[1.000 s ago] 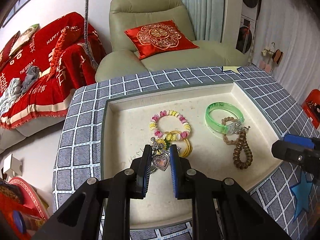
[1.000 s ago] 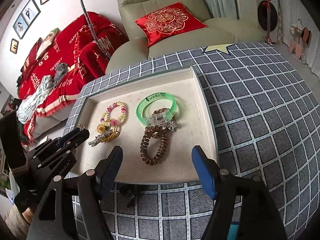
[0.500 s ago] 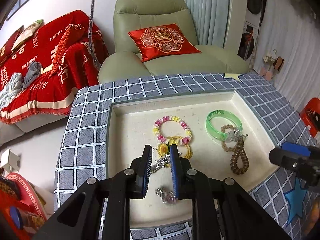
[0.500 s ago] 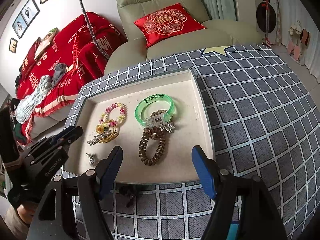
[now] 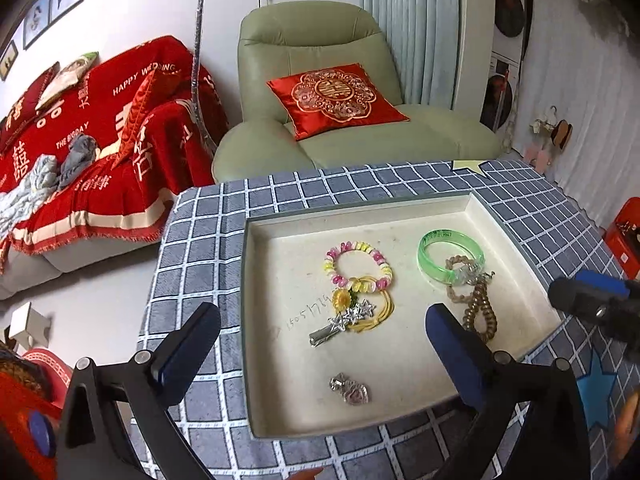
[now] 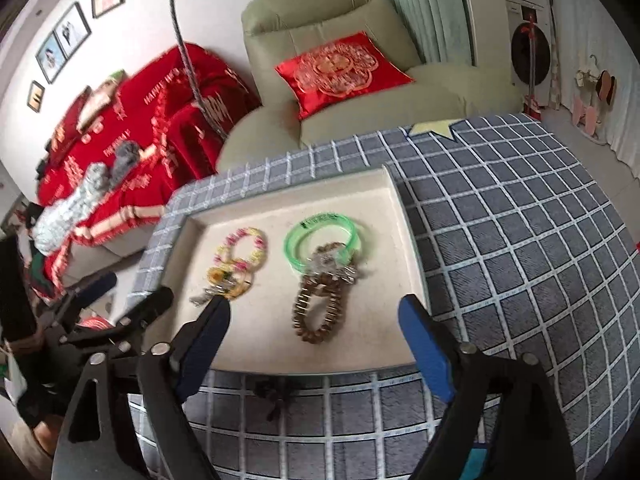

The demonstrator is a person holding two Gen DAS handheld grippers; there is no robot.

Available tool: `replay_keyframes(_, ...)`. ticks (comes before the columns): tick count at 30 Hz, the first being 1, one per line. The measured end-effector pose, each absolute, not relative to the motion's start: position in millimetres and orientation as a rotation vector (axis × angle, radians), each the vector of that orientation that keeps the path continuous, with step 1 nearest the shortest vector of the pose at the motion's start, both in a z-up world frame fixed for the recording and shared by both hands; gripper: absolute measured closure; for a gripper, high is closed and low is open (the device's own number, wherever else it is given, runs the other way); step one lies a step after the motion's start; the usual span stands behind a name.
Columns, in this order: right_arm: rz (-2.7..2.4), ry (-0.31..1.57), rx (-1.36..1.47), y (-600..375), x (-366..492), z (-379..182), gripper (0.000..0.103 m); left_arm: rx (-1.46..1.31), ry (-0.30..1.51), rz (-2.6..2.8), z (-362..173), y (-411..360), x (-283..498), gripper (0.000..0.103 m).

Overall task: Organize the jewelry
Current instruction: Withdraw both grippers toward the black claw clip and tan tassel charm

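Now, left wrist view. The left gripper is recorded with jaws spread wide and nothing held; a second ago they were closed on the heart pendant. The pendant is now logged as released, lying alone on the floor of the cream tray, near its front wall and well apart from the other pieces. One item is thus judged as set down in its own spot.

Remaining contents, same view: a pastel bead bracelet; touching it, a sunflower hair tie with yellow cord and a silver star hair clip; to the right, a green bangle overlapped by a braided brown bracelet, a small silver piece and a brown spiral hair tie. How the cluster is tangled cannot be made out. Faint handwriting on the tray floor is only partly legible. The right gripper is cut off at the frame edge.

Right wrist view. The right gripper is noted as wide open and empty, hovering over the front edge of the tray, closer to it than half a second ago. The frame is motion-blurred, so details of the jewelry are soft. The pendant is hidden behind the left finger. The left gripper is seen at the left, partly hidden. A small dark object lies on the checked cloth just before the tray; its identity cannot be told.
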State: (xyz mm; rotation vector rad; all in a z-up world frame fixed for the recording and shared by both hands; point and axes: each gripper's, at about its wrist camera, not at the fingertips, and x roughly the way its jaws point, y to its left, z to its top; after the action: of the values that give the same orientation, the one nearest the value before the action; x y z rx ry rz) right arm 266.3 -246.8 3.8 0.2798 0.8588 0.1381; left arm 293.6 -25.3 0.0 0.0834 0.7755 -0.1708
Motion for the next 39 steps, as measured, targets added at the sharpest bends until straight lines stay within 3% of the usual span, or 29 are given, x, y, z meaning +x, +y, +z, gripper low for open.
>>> replay_keyframes(1, 0.147, 0.850, 0.287, -246.3, 264.3, 5.6, 0.000, 0.085, 0.775, -0.170, 0.3, -24.7, 290.5, 0.000)
replay_keyframes(11, 0.168, 0.872, 0.244, -242.4, 220.8, 14.5, 0.000, 0.099, 0.759, -0.192, 6.7, -17.7, 246.5, 0.000)
replay_keyframes(27, 0.193, 1.077, 0.111, -215.2, 134.8, -66.0, 0.001, 0.070, 0.913, -0.255, -42.8, -15.0, 190.0, 0.000)
replay_keyframes(29, 0.196, 1.073, 0.078, -208.4, 135.0, -67.8, 0.005, 0.060, 0.927, -0.269, -44.3, -16.1, 189.9, 0.000)
replay_keyframes(33, 0.204, 1.077, 0.048, -200.0, 138.0, -72.2, 0.028, 0.044, 0.951, -0.285, -47.3, -17.5, 192.6, 0.000)
replay_keyframes(39, 0.184, 1.042, -0.043, -191.1, 138.9, -72.9, 0.048, 0.035, 0.979, -0.316, -52.7, -25.3, 198.6, 0.000)
